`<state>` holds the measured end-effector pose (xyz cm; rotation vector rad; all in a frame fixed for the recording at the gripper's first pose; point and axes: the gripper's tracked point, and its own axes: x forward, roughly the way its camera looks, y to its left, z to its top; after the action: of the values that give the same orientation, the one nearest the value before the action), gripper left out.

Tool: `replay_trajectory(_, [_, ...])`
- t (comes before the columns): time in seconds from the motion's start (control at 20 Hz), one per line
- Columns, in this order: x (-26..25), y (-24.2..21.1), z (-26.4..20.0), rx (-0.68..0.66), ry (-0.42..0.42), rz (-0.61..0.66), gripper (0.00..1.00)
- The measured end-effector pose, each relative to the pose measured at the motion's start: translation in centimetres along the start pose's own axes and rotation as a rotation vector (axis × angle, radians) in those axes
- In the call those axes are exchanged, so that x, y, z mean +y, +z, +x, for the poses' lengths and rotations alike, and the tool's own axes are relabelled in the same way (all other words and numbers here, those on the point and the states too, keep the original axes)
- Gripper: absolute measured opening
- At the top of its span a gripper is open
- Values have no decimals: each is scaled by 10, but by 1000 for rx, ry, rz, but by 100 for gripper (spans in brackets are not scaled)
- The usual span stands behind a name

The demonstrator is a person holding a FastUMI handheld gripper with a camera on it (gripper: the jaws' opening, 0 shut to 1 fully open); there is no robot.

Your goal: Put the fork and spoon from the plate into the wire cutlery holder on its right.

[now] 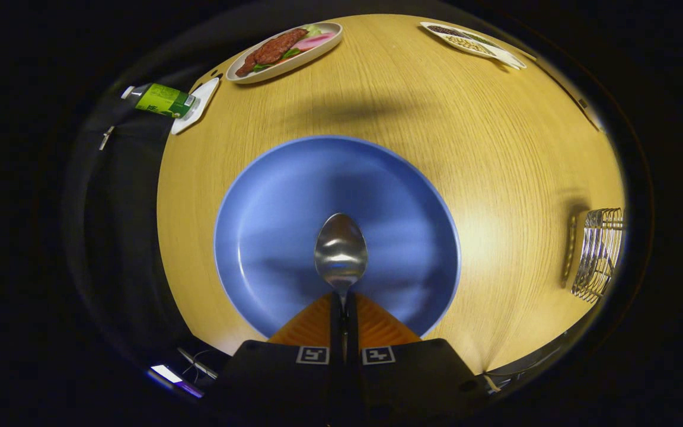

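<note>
The gripper (343, 296) pinches the spoon (341, 252) by its handle, bowl pointing to twelve o'clock over the blue plate (270, 196). The wire cutlery holder (599, 252) waits at three o'clock, well apart, so the spoon must travel sideways.

Spoon (341, 252) in closed jaws, over plate (270, 196)

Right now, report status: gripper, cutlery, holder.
Gripper shut on shiny metal spoon, bowl forward over round blue plate. Wire cutlery holder off to the right on wooden table. Nothing between.
</note>
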<state>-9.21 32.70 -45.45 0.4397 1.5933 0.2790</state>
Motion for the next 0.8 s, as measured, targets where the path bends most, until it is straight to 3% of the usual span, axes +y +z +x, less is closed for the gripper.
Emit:
replay_trajectory(0.4, [12,11,-41,-62,158,29,5])
replay_trajectory(0.8, [10,33,-141,-203,292,-14,5])
